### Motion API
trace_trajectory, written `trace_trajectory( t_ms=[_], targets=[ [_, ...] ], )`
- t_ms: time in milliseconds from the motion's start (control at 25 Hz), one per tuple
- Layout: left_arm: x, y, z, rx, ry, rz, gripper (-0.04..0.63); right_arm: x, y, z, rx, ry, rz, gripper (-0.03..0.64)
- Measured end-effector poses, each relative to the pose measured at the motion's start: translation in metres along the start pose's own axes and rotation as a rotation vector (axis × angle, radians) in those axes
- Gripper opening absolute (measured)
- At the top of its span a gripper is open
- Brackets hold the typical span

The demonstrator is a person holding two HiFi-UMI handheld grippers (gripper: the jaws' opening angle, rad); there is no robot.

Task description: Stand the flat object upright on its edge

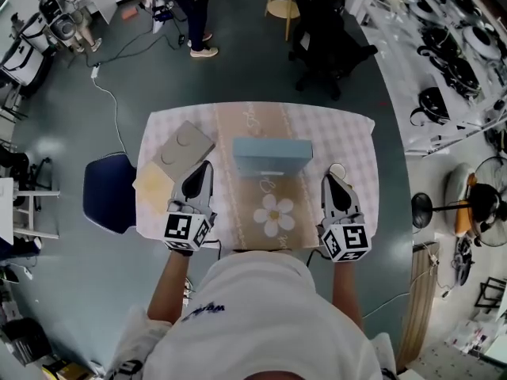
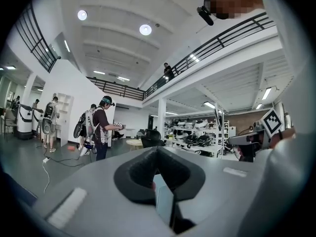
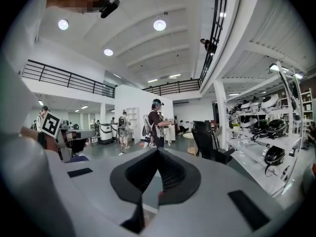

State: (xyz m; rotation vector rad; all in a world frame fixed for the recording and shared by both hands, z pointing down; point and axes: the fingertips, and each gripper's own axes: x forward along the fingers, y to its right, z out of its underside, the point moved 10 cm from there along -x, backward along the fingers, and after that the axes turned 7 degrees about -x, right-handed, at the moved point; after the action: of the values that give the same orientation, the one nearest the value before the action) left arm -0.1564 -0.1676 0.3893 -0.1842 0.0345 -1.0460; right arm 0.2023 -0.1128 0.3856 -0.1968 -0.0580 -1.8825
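Head view, read together with the two gripper views. A grey-green floor point(image 1: 71, 133) is spreading around a table point(image 1: 360, 212) that is wearing a pale checked cloth point(image 1: 348, 145). A beige runner point(image 1: 261, 117), printed with a white flower point(image 1: 274, 214), is running down the middle of the cloth from the far edge to the near one. A blue chair point(image 1: 109, 190) is sitting just beside the table's left edge. A black chair point(image 1: 325, 30) and a standing person point(image 1: 198, 14) are occupying the floor beyond the far edge. The light-blue flat box point(image 1: 272, 165) is standing on one long edge at the centre of the runner, with its narrow upper edge and broad near face both showing. It is sitting between the two grippers and touching neither. A grey board point(image 1: 184, 145) with two round impressions is lying flat on the far-left part of the cloth, and a yellow square point(image 1: 153, 182) is lying just beside it, toward the near-left corner. The left gripper point(image 1: 203, 165) is hovering near the box's left end and the right gripper point(image 1: 333, 179) near its right end, each pointing away from the person. In each gripper view the jaws are meeting pad against pad, fully closed on themselves. In the left gripper view a sliver of light blue is showing through the gap behind the pads. A marker cube point(image 1: 188, 232) is riding at the rear of the left gripper and a second marker cube point(image 1: 346, 242) at the rear of the right.
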Motion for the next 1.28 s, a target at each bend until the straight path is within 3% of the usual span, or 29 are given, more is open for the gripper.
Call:
trace_trajectory(
  t_ms=[440,760,1280],
  targets=[
    [0.003,-0.011,-0.029,0.079,0.008,0.019,0.002,0.007,0.002,-0.008,-0.027,-0.026,-0.006,0.003],
    [-0.007,-0.025,-0.023,0.043,-0.006,-0.028,0.002,0.005,0.011,-0.003,-0.009,-0.034,0.009,0.003],
    [0.000,-0.024,-0.019,0.046,-0.031,-0.011,0.002,0.007,0.014,-0.003,0.012,-0.047,0.005,0.003]
  ],
)
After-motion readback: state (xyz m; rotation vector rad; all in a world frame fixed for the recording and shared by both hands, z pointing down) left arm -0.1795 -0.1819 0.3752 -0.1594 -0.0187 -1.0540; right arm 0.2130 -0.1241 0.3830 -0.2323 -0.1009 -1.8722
